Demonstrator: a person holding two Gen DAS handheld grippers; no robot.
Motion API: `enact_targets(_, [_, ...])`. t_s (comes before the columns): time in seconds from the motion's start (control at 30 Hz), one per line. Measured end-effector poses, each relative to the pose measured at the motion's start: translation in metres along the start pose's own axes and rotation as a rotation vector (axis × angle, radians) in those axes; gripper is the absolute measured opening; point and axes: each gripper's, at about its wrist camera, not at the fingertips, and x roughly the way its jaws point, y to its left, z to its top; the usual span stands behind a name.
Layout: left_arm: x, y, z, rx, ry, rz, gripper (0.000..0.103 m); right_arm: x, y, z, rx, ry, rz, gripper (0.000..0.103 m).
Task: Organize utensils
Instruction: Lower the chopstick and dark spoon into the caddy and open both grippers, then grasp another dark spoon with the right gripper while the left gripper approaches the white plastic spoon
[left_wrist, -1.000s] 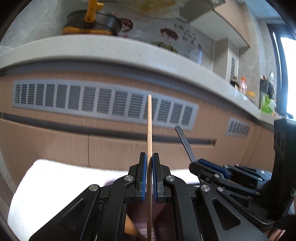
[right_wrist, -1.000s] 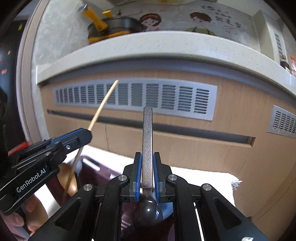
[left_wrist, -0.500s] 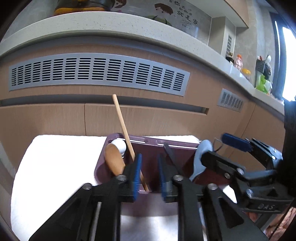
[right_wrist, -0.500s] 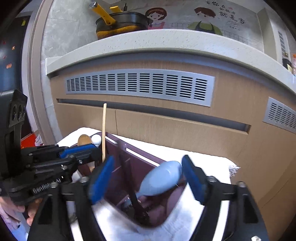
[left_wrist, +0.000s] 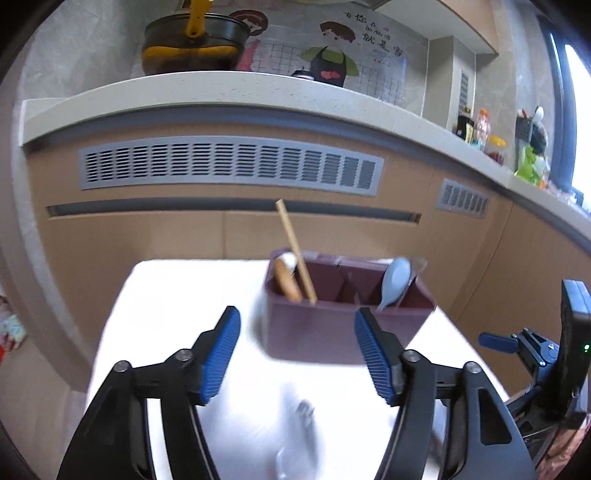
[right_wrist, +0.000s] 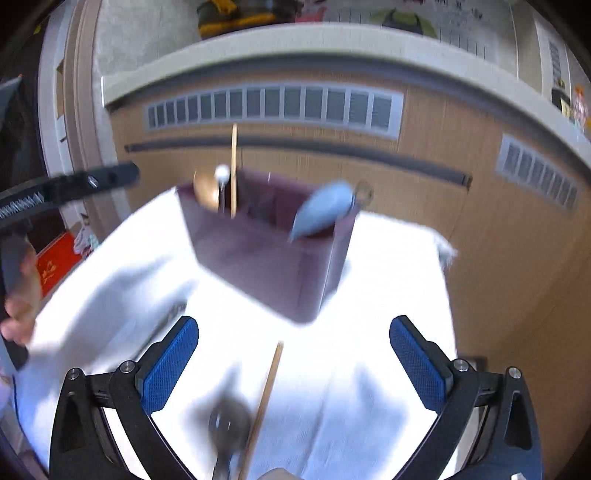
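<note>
A maroon utensil holder stands on a white cloth. Its left compartment holds a wooden spoon and a wooden stick; its right compartment holds a pale blue spoon. My left gripper is open and empty, short of the holder. My right gripper is open and empty, above a wooden chopstick and a dark blurred spoon lying on the cloth. A blurred metal utensil lies on the cloth in the left wrist view.
The white cloth covers a small table in front of wooden cabinets with a grey vent. A counter above carries a pan. The right gripper shows at the right in the left wrist view.
Both grippers let go of their utensils into the holder, opened wide and pulled back and up from it. The stick and the dark utensil now stand in the holder.
</note>
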Motion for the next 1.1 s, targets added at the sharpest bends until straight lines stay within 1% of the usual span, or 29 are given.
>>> enact_targets(0.07, [-0.01,0.006,-0.011,0.0,0.023,0.027,0.073,0.0,0.009,-0.018,-0.007,0.039,0.012,0.102])
enact_targets(0.13, [-0.02,0.015,-0.022,-0.016,0.054,0.05,0.073,0.0,0.02,-0.035,-0.021,0.057,0.025,0.101])
enact_targets(0.2, [-0.029,0.025,-0.036,-0.039,0.089,0.062,0.073,0.002,0.03,-0.049,-0.034,0.09,0.077,0.089])
enact_targets(0.27, [-0.035,0.034,-0.051,-0.052,0.119,0.084,0.073,0.008,0.036,-0.056,-0.044,0.129,0.11,0.058])
enact_targets(0.3, [-0.037,0.037,-0.059,-0.054,0.138,0.093,0.073,0.013,0.036,-0.057,-0.039,0.147,0.121,0.055])
enact_targets(0.37, [-0.04,0.041,-0.074,-0.055,0.173,0.1,0.073,0.02,0.036,-0.059,-0.022,0.177,0.137,0.054])
enact_targets(0.5, [-0.042,0.05,-0.098,-0.077,0.234,0.105,0.073,0.028,0.033,-0.06,-0.001,0.202,0.132,0.053])
enact_targets(0.53, [-0.041,0.051,-0.102,-0.088,0.243,0.105,0.073,0.029,0.033,-0.059,0.001,0.212,0.127,0.05])
enact_targets(0.57, [-0.041,0.053,-0.106,-0.101,0.252,0.104,0.073,0.032,0.033,-0.06,-0.007,0.227,0.11,0.04])
enact_targets(0.63, [-0.041,0.056,-0.112,-0.122,0.265,0.098,0.073,0.033,0.037,-0.061,-0.039,0.228,0.067,0.029])
enact_targets(0.67, [-0.041,0.055,-0.114,-0.126,0.272,0.095,0.073,0.032,0.039,-0.062,-0.054,0.227,0.054,0.029])
enact_targets(0.77, [-0.042,0.05,-0.119,-0.109,0.287,0.076,0.073,0.02,0.037,-0.059,-0.036,0.203,0.067,0.029])
enact_targets(0.87, [-0.043,0.036,-0.12,-0.063,0.298,0.03,0.073,0.0,0.035,-0.054,-0.03,0.153,0.05,0.029])
enact_targets(0.97, [-0.046,0.017,-0.129,0.005,0.316,-0.018,0.073,-0.016,0.034,-0.051,-0.022,0.119,0.044,0.029])
enact_targets(1.0, [-0.048,0.01,-0.134,0.028,0.323,-0.021,0.073,-0.02,0.035,-0.051,-0.024,0.109,0.038,0.029])
enact_targets(1.1, [-0.052,-0.006,-0.149,0.07,0.337,0.017,0.073,-0.029,0.037,-0.051,-0.026,0.089,0.037,0.029])
